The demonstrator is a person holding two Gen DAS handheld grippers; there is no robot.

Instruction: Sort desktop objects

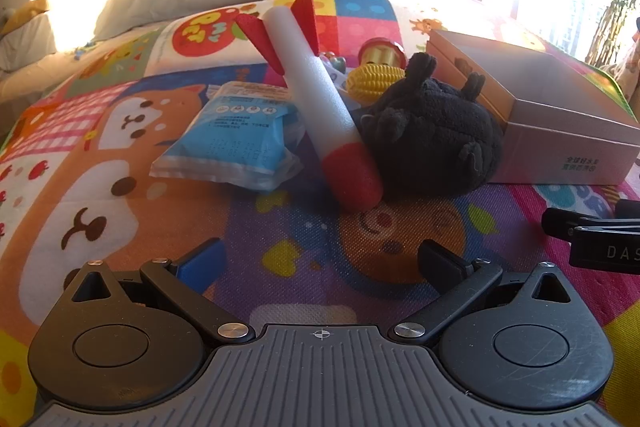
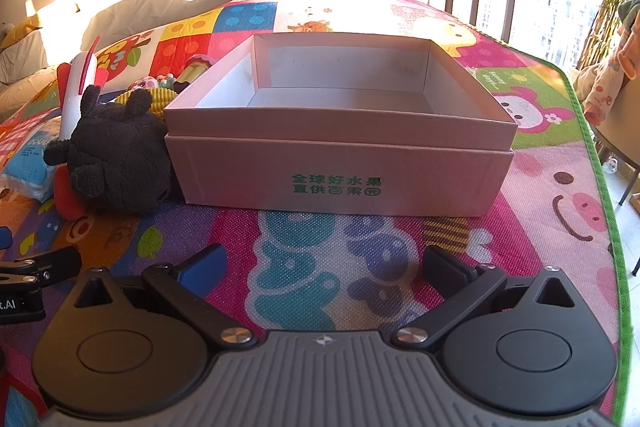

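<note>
Box interior [image 2: 340, 95] visible rightward only

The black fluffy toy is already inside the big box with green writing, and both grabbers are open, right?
Not quite. The black plush toy isn't inside; it lies on the play mat against the box's left side, and the box looks empty, as the right wrist view shows. Both grippers, left and right, are open.

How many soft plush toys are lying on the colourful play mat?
1. The black fuzzy plush toy lies against the left side of the open pink cardboard box, touching the white-and-red foam rocket. Others may be hidden behind it.
</note>
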